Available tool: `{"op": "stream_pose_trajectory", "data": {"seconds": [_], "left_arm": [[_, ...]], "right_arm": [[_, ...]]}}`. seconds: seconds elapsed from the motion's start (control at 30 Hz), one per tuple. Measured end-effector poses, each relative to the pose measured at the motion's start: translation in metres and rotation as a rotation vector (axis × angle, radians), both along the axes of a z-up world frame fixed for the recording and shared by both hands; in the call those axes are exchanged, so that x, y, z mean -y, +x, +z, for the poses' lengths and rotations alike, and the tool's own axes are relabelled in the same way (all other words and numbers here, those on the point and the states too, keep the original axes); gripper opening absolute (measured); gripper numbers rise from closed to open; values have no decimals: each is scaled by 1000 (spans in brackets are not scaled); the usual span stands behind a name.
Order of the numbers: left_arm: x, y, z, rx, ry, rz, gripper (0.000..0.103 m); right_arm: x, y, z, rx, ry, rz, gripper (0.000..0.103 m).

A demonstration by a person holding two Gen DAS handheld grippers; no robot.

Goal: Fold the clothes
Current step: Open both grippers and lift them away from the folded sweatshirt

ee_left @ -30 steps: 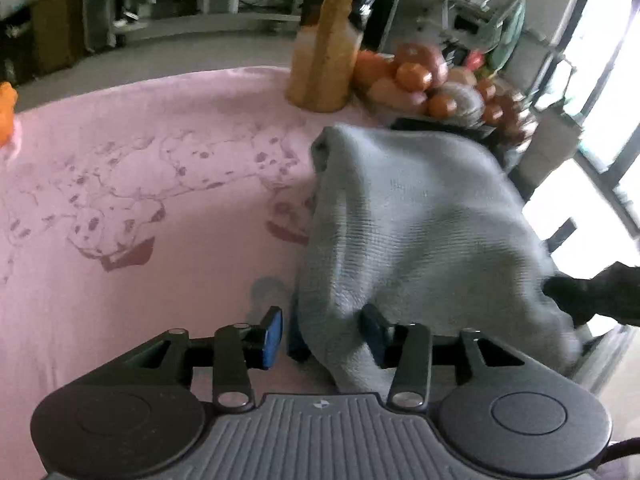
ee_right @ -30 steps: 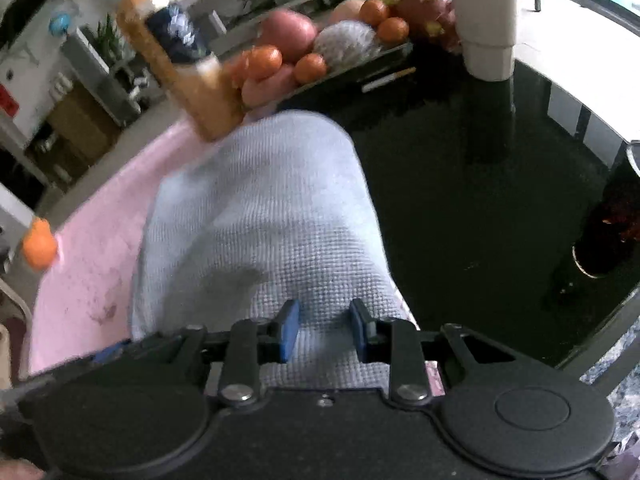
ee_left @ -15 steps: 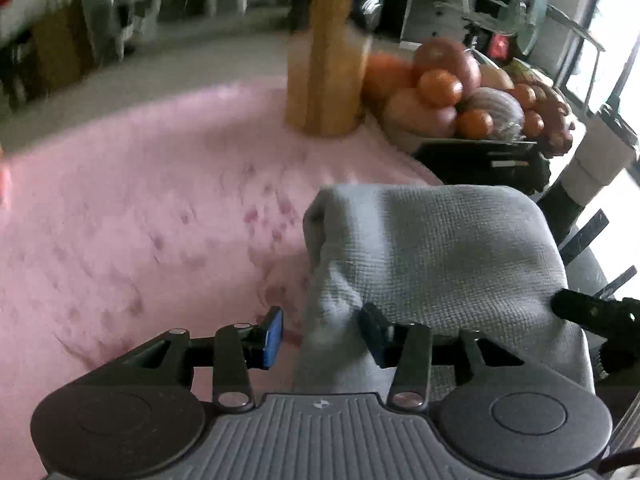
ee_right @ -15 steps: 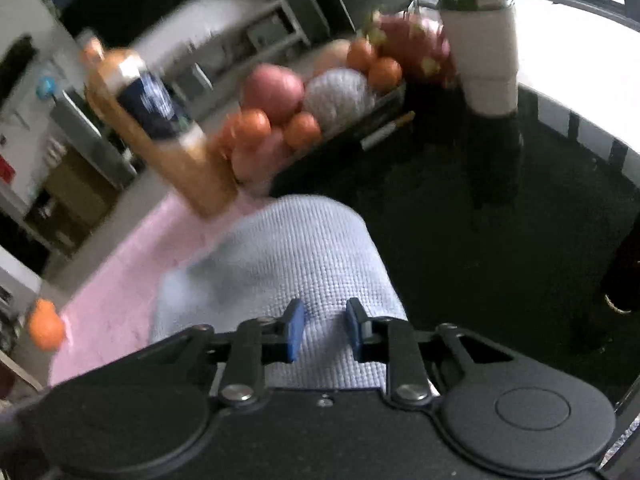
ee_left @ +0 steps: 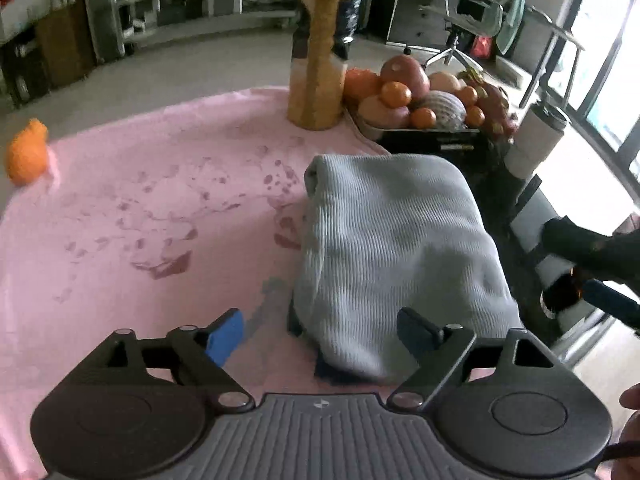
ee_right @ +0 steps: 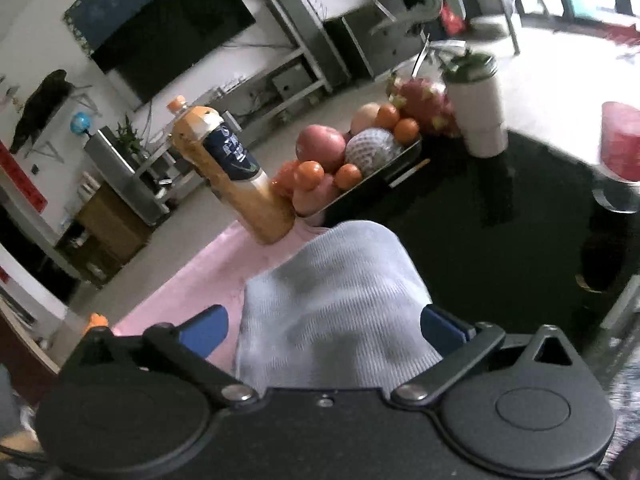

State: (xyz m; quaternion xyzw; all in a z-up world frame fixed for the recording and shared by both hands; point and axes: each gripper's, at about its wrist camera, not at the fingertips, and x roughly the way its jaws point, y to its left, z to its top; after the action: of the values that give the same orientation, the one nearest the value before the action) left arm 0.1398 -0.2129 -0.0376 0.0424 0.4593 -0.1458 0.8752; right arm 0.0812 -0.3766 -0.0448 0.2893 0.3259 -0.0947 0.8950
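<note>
Spreading wide, both the left claw [ee_left: 320,336] and right claw [ee_right: 324,326] have just let go of the folded grey ribbed-knit garment [ee_left: 396,248]. A pad catching the knit could undo the fold. The bundle's edge may slide off the pink cloth [ee_left: 152,216] onto the black desk [ee_right: 500,248].

Daylight pours in from the windows [ee_left: 612,64] on my right, blown out to white in both views. It glares off the dark tabletop [ee_right: 500,248] and washes the floor beyond. The pink cloth [ee_left: 120,220] is evenly lit, with a soft shadow under the grey garment [ee_left: 392,240]. Both lenses bend straight lines hard toward the edges and darken the corners. The bottle [ee_left: 320,60] is smeared by motion blur, and the background shelves look soft.
</note>
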Motion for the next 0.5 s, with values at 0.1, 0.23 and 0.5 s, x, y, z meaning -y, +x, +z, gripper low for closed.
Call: {"op": "stream_pose_trajectory", "data": {"seconds": [0.1,0.23,0.5], "left_arm": [[-1,-21,17,7,16,-21,96],[-15,-41,36,-16,-35,-21,100],[-37,-87,68,112,13,-38,102]], "right_arm": [[-18,-22,18,-43,-64,6,103],[-41,-40,53,-87,-194,29,103],[-65,-80,77,-143,-313,-20,103]]}}
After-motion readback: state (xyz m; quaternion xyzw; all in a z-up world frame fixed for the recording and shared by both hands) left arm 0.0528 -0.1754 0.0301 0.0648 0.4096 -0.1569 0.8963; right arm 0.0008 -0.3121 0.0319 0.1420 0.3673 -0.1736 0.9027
